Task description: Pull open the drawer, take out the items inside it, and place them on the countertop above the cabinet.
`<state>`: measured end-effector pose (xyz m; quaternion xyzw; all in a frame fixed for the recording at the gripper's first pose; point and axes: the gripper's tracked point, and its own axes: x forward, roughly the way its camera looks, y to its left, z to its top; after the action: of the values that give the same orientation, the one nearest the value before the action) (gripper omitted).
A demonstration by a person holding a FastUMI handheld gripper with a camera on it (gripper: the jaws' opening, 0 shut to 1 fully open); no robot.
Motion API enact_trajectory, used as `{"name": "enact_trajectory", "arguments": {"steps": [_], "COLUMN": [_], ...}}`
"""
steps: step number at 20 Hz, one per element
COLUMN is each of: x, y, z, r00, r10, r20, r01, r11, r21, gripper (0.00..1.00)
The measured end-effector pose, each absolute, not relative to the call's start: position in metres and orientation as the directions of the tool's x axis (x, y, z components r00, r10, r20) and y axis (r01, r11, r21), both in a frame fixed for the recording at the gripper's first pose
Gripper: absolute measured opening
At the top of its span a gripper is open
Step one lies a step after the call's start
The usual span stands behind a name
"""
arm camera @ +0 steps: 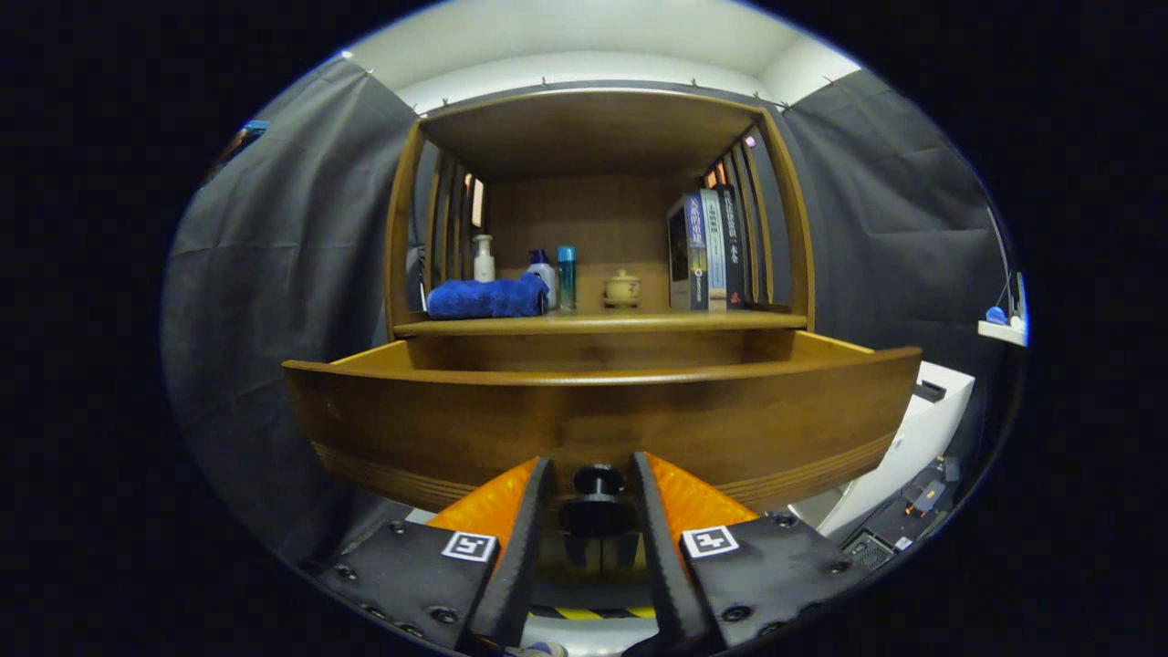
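Observation:
The wooden drawer (pixel 602 411) stands pulled out from the cabinet, its curved front panel facing me. That panel hides the inside of the drawer. A dark round knob (pixel 598 502) sits low on the panel between my fingers. My gripper (pixel 593 461) is closed around the knob, with both fingers pressing on its wider base. Above the drawer runs the countertop (pixel 639 321).
On the countertop lie a folded blue towel (pixel 488 298), a white pump bottle (pixel 484 259), two more bottles (pixel 555 278), a small lidded jar (pixel 622 288) and upright books (pixel 707 248). Slatted sides and a top board enclose this shelf. A white box (pixel 912 438) stands at lower right.

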<state>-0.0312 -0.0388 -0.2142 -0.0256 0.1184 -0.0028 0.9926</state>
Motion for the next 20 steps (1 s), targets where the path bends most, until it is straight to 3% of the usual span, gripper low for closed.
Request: {"name": "enact_trajectory", "arguments": {"steps": [5,12,20], "x": [-0.027,0.013,0.082], "y": [-0.028,-0.019,-0.016], "z": [-0.137,-0.054,-0.041], "r00": [0.991,0.986,0.93], "r10": [0.071,0.129,0.231], "r20": [-0.115,-0.108,-0.287], "r01": [-0.073,-0.139,-0.244], "r11": [0.997,0.987,0.97], "r21": [-0.014,-0.085,-0.011], "gripper": [0.87,0.94,0.97]}}
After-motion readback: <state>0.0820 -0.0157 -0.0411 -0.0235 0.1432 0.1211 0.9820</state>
